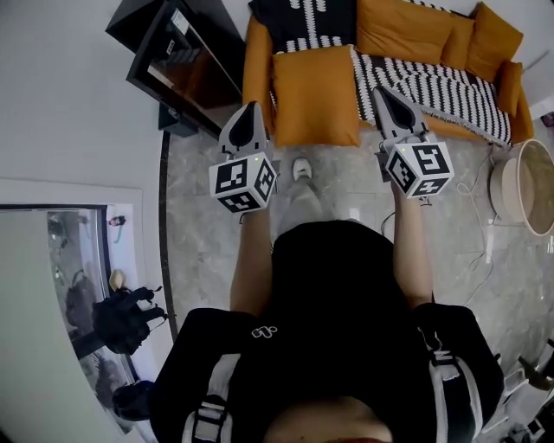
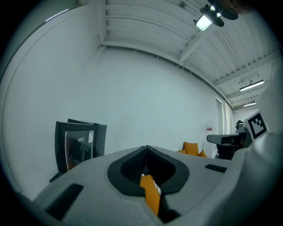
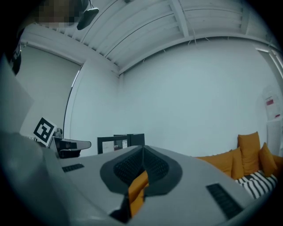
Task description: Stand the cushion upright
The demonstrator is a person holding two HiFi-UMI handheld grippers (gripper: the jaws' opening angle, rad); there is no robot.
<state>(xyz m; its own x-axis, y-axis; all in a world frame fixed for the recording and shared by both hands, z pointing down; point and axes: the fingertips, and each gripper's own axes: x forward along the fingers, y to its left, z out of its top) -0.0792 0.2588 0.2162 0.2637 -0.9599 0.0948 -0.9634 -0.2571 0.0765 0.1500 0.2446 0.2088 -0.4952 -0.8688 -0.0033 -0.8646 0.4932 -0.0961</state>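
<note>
A square orange cushion (image 1: 316, 95) lies flat on the front of the orange sofa's seat (image 1: 256, 60) in the head view. My left gripper (image 1: 251, 107) hangs in the air just off the cushion's left edge, jaws together with nothing held. My right gripper (image 1: 379, 89) hovers off its right edge, over a black-and-white striped throw (image 1: 441, 86), and is likewise shut on nothing. In the left gripper view the left gripper (image 2: 146, 148) points at a bare wall, with an orange sliver (image 2: 151, 194) showing below its closed jaws. The right gripper (image 3: 142, 148) shows the same in its own view.
Orange back cushions (image 1: 407, 30) and a black-and-white patterned cushion (image 1: 303, 22) stand along the sofa back. A black cabinet (image 1: 186, 60) stands left of the sofa. A round white basket (image 1: 524, 186) and a cable lie on the marble floor at the right.
</note>
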